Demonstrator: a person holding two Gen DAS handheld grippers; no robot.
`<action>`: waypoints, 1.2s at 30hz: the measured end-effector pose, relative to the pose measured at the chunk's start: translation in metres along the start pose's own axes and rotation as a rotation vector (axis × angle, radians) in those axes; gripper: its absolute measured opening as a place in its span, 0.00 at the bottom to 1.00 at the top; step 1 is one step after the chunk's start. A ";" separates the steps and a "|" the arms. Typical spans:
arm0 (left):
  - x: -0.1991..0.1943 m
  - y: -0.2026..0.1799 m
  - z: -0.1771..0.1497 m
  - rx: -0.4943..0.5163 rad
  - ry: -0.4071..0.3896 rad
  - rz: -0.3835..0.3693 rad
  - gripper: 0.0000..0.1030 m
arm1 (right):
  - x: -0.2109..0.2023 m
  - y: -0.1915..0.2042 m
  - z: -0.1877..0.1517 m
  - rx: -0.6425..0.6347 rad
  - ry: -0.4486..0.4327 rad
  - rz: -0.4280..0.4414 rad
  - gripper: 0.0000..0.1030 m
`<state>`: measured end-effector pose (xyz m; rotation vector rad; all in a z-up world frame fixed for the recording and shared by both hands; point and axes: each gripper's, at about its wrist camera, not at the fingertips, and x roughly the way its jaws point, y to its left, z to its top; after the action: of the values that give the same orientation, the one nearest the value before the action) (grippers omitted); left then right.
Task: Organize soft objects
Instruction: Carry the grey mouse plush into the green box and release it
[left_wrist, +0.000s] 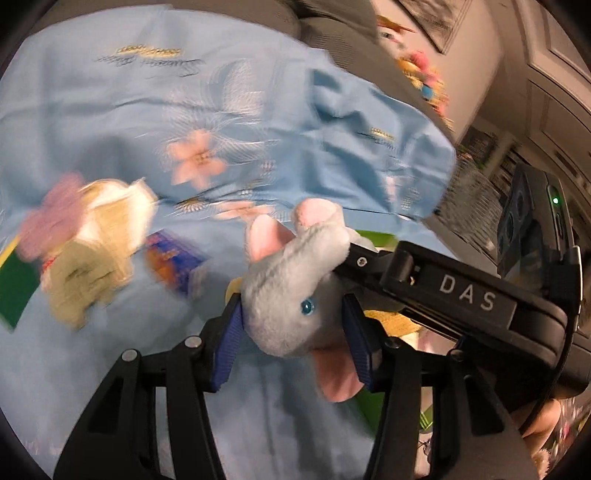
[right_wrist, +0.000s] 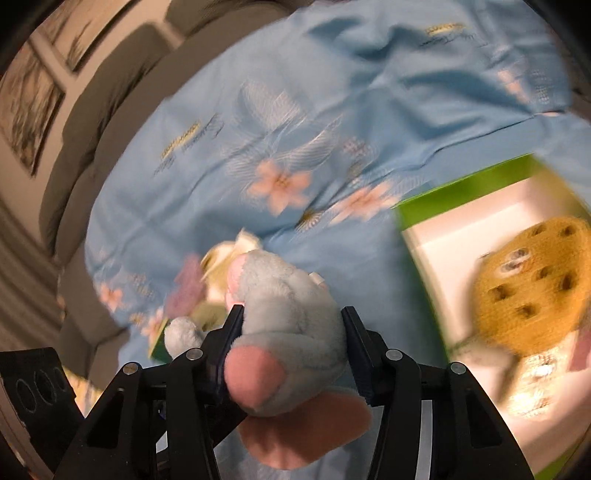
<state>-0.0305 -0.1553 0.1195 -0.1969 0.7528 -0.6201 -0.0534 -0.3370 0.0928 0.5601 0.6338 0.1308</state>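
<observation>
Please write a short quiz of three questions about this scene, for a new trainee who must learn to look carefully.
1. True or false: only one gripper holds the grey plush mouse.
2. Which colour is the rim of the box? A red, B green, C black.
3. What lies inside that box?

Key:
1. False: the left gripper and the right gripper both clamp it.
2. B.
3. A yellow plush with dark holes, like cheese.
</observation>
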 end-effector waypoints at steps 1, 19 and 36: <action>0.006 -0.010 0.004 0.022 0.001 -0.016 0.50 | -0.008 -0.010 0.006 0.023 -0.026 -0.012 0.52; 0.137 -0.102 0.021 0.171 0.219 -0.131 0.52 | -0.022 -0.144 0.041 0.362 -0.110 -0.253 0.53; 0.051 -0.053 0.012 0.110 0.124 -0.018 0.67 | -0.049 -0.126 0.026 0.368 -0.225 -0.224 0.76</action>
<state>-0.0179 -0.2289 0.1190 -0.0650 0.8344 -0.6937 -0.0837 -0.4686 0.0685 0.8404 0.4979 -0.2624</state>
